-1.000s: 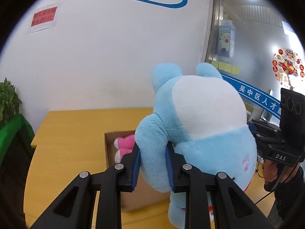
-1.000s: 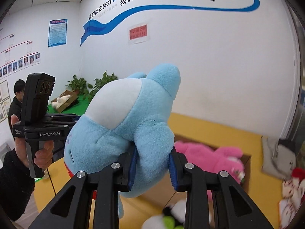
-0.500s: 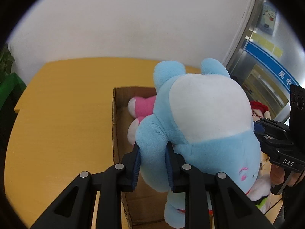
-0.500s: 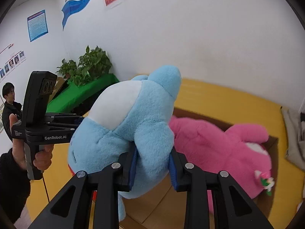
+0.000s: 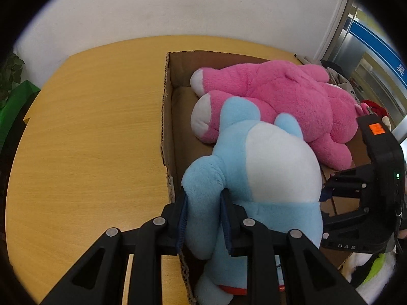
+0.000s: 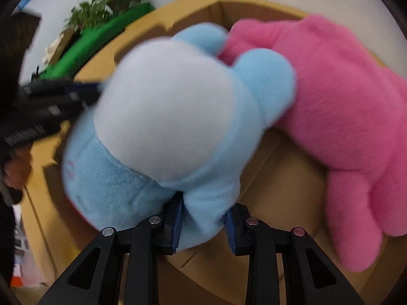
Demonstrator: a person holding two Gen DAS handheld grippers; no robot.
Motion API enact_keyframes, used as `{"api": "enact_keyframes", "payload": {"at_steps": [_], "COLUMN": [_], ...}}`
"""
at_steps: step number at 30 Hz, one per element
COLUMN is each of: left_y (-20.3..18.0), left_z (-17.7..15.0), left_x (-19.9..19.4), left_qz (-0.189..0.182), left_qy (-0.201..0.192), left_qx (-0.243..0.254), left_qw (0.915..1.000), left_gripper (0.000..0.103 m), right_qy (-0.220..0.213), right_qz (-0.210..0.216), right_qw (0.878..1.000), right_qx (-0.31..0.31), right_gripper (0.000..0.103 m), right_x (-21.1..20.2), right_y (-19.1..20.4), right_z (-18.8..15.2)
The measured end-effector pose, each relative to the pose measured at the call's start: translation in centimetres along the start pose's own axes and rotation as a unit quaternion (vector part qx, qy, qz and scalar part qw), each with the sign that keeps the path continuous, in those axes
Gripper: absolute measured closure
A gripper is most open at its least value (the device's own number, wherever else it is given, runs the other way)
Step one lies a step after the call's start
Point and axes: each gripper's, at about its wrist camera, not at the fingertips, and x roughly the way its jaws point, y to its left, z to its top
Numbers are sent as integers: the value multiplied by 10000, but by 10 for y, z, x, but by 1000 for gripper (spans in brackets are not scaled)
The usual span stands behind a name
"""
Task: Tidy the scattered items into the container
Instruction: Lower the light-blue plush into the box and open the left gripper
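A big blue plush toy [image 5: 267, 178] with a white belly hangs between both grippers, low over the open cardboard box [image 5: 169, 117]. My left gripper [image 5: 204, 218] is shut on one of its blue limbs. My right gripper [image 6: 204, 222] is shut on another blue limb of the same toy [image 6: 162, 117]. A pink plush toy [image 5: 279, 101] lies inside the box, touching the blue toy; it also shows in the right wrist view [image 6: 343, 106]. The right gripper's body [image 5: 368, 193] shows at the right of the left wrist view.
The box stands on a yellow wooden table [image 5: 89, 139] near a white wall. More soft toys [image 5: 371, 277] lie to the right of the box. Green plants [image 6: 112, 7] and a green surface stand beyond the table's left end.
Both grippers have lowered the blue plush from high above the table down into the box, against the pink plush. Both grips stay shut.
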Motion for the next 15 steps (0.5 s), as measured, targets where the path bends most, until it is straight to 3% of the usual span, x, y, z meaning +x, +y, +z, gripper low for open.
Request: {"api": "enact_keyframes", "payload": {"at_steps": [2,7,10,13,15], "left_y": [-1,-3,-5,-4,0], "left_z": [0,0,2,3,4], "left_x": [0,-1,-2,-16,-35], "left_qz": [154,205,206,118,216], "left_qy": [24,6,10,-153,-467], "left_qx": [78,75,52,-5,-169], "left_qw": [9998,9998,9998,9998,9985], "left_gripper": [80,80,78,73,72], "right_qy": [-187,-200,-250,-611,-1018], "right_qz": [57,40,-73,-511,-498], "right_qw": [9998,9997,9995,9967,9932], "right_qx": [17,118,179,143,261], "right_gripper": [72,70,63,38,8], "right_x": [-6,-8,-10,-35,-69], "right_y": [-2,-3,-7,-6,-6], "right_z": [0,-6,-11,-23,-35]}}
